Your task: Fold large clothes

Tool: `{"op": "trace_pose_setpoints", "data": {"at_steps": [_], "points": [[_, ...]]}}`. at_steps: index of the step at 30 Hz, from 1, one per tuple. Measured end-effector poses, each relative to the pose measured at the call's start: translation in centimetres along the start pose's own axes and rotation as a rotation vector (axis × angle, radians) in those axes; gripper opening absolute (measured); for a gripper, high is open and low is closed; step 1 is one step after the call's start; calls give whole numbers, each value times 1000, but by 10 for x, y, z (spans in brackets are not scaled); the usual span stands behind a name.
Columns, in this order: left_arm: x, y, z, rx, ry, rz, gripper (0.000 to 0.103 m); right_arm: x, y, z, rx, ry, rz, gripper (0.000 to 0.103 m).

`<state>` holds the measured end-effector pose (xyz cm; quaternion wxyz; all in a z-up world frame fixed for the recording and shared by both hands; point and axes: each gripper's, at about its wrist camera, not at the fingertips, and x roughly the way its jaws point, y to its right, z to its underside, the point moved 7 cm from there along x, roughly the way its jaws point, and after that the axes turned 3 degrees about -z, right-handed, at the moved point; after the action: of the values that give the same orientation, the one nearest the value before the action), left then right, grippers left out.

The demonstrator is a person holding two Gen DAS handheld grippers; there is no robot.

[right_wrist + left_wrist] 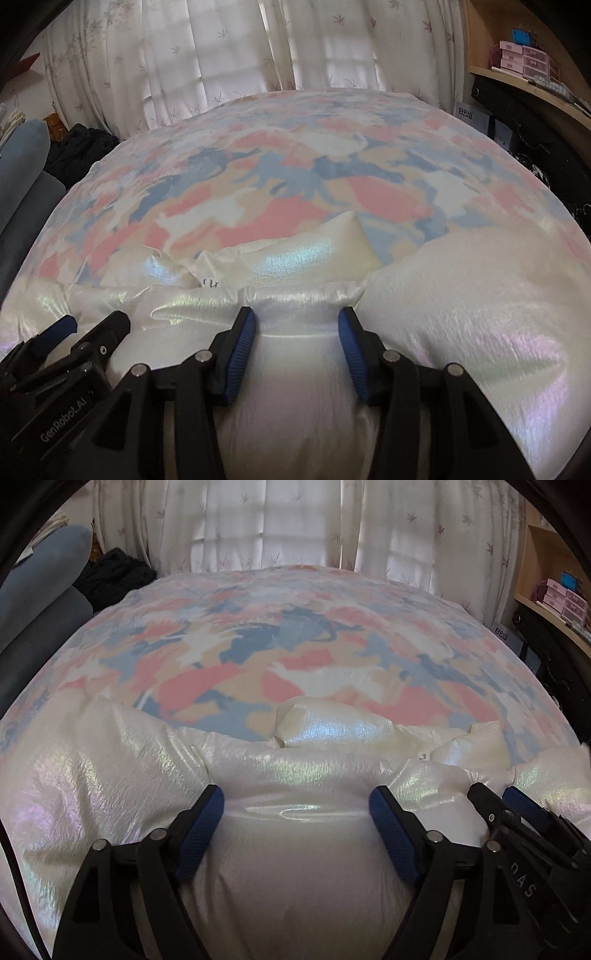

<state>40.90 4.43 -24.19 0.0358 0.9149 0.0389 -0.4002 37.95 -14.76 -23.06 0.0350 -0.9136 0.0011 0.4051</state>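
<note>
A: Entry, both wrist views. The garment is a white iridescent puffer jacket (295, 867), spread on a bed with a pink, blue and cream patterned cover (277, 657). It lies directly under and ahead of both claws.

B: State of the left gripper (296, 801)?

A: Jaws spread wide, a broad bulge of jacket fabric between them. The blue pads (207, 823) sit at the flanks of the bulge; I cannot tell whether they press or merely rest against it.

B: Right gripper (296, 325)?

A: Narrower gap, with a puffed ridge of the jacket swelling up between the blue pads (242, 354). Fabric pinches in at the pads, so I judge it gripped. The two claws sit just beside each other, left one at the right claw's left.

B: Why that placement?

A: Judgement: both hold along one quilted band so the padded bulk moves as one piece for a fold, not sagging in the middle.

B: Edges and room?

A: Just ahead of the fingertips runs a stitched seam, then a raised puffy panel (314, 254), possibly collar or folded section. Beyond it the bed cover is bare up to the curtains (221, 66). Shelving (524, 62) stands well off to the right, dark clothing (114, 572) well off to the left.
</note>
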Motion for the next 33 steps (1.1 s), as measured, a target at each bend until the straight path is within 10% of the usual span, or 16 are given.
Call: {"op": "trace_pose_setpoints", "data": {"at_steps": [33], "points": [[30,4,8,-12,41,18,93,22,6,11,34,95,-28,50]]}}
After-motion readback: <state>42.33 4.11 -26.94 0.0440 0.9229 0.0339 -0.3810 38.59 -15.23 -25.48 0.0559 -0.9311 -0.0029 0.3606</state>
